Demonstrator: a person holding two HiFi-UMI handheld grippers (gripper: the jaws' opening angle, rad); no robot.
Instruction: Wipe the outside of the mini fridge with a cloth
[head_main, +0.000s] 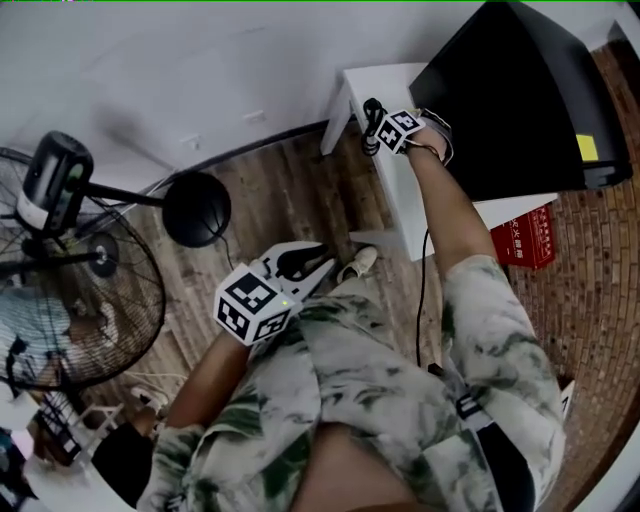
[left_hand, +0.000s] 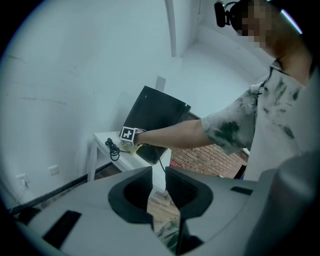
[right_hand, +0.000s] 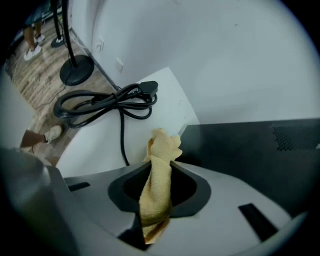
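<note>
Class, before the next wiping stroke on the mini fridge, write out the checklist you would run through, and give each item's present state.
1. Cloth held by the right gripper: ok, clamped between its jaws.
2. Cloth touching the mini fridge: cannot tell; its tip stands by the fridge's lower corner.
3. Power cable out of the way: ok, coiled on the white table, apart from the cloth.
4. Left gripper clear of the work: ok, near the person's body, with nothing between its jaws.
5. Fridge door shut: cannot tell.
</note>
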